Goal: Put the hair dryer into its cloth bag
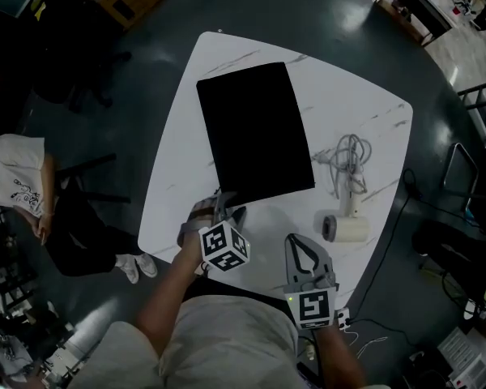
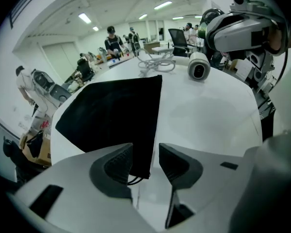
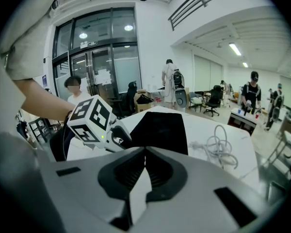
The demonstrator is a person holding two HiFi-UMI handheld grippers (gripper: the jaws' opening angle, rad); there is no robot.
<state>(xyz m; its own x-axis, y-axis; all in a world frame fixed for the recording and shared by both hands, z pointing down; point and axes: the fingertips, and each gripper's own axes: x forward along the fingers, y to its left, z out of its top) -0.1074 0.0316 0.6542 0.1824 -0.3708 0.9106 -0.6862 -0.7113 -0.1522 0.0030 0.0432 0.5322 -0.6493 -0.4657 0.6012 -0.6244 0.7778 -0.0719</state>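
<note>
Straddling near corner of bag (image 2: 111,115) with left claw (image 2: 145,163) spread, pads not pressing; probably placed to lift mouth. Found right claw (image 3: 144,171) pressed together, empty. Noted hair dryer (image 1: 346,228) on table (image 1: 373,112), right of bag, apart.

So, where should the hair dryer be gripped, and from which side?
Probably by the handle, from above, with the jaws across it. The hair dryer lies on its side on the white table, its slim handle pointing towards the coiled cord; the barrel looks wider.
</note>
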